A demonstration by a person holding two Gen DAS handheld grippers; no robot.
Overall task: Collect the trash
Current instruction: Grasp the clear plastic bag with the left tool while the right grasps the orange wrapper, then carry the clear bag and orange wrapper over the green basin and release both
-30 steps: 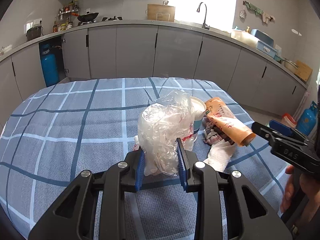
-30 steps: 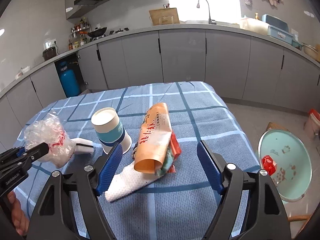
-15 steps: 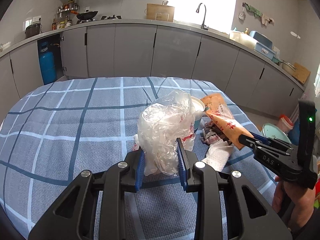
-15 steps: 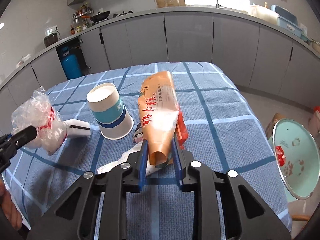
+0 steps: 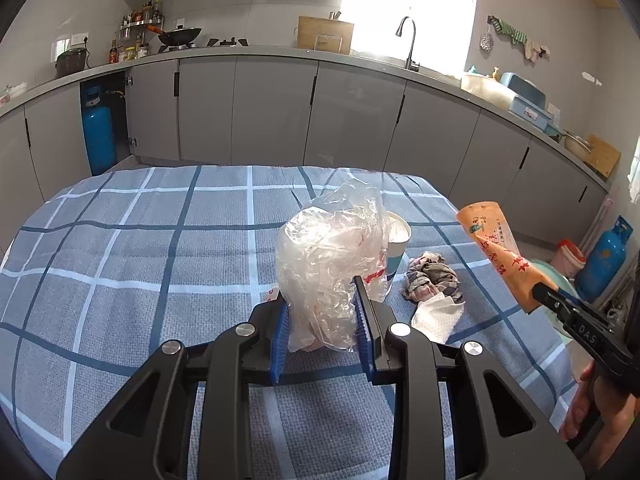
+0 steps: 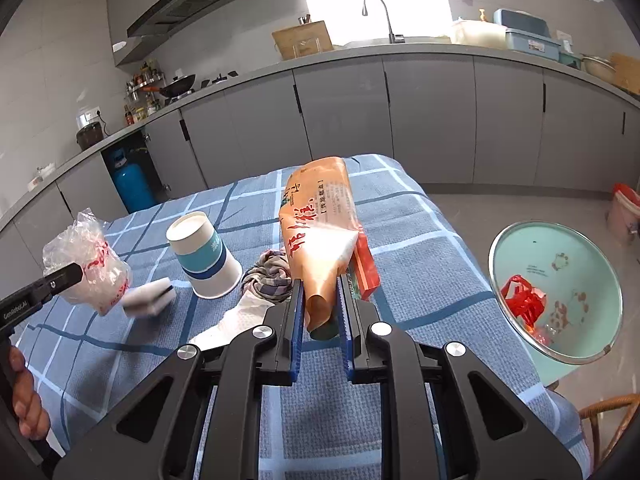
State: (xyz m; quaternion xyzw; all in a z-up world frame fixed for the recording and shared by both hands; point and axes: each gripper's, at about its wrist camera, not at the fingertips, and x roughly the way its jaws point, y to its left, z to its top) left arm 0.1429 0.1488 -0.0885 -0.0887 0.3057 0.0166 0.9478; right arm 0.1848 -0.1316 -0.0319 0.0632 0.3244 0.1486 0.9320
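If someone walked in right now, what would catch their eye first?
Probably the two pieces of trash held up over the blue checked table: the left gripper clamps a crumpled clear plastic bag, and the right gripper is closing on an orange snack wrapper. Next, the mint-green basin beside the table, with red scraps inside.

Crinkled clear plastic bag — glossy; orange wrapper shiny; tablecloth woven, matt — paper cup smooth.

the room is lit brightly by daylight from the window, which is washed out to white. soft shadows are cast on the desk. straight lines are bent near the edges, and the corners are darkened. a small white sponge is blurred.
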